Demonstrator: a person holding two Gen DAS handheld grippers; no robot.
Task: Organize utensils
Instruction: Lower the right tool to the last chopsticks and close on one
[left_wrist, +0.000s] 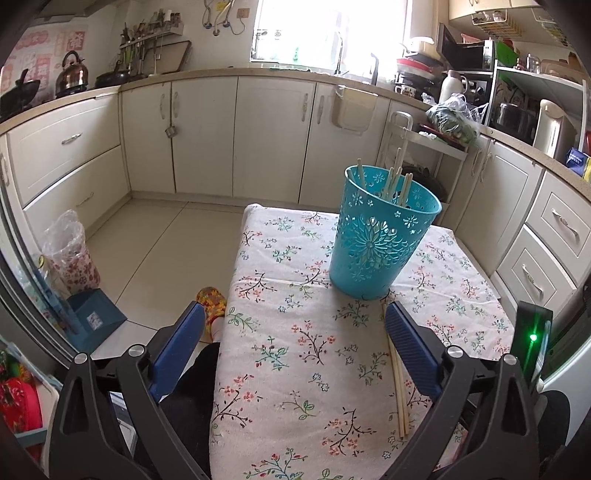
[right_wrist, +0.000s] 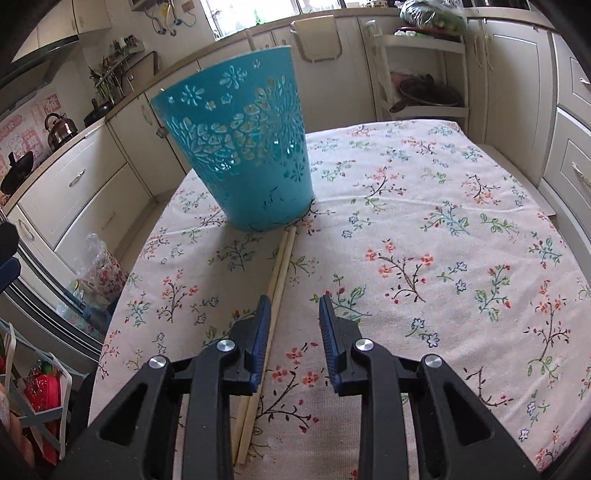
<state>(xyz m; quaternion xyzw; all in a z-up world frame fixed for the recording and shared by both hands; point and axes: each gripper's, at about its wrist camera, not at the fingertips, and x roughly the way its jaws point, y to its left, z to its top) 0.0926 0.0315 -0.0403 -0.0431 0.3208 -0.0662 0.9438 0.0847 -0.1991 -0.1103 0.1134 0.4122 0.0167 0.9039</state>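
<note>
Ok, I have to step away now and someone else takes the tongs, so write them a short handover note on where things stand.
Left tongs: wide open, empty, hovering over the floral tablecloth.
Right tongs: partly open, low over the table, nothing gripped; the loose chopsticks lie just beside the left finger.
Teal basket: upright on the table, several chopsticks already standing inside.
Done: most chopsticks are in the basket.
Left: one pair lies on the cloth, far tips at the basket's base. Pick them up and drop them in.
</note>
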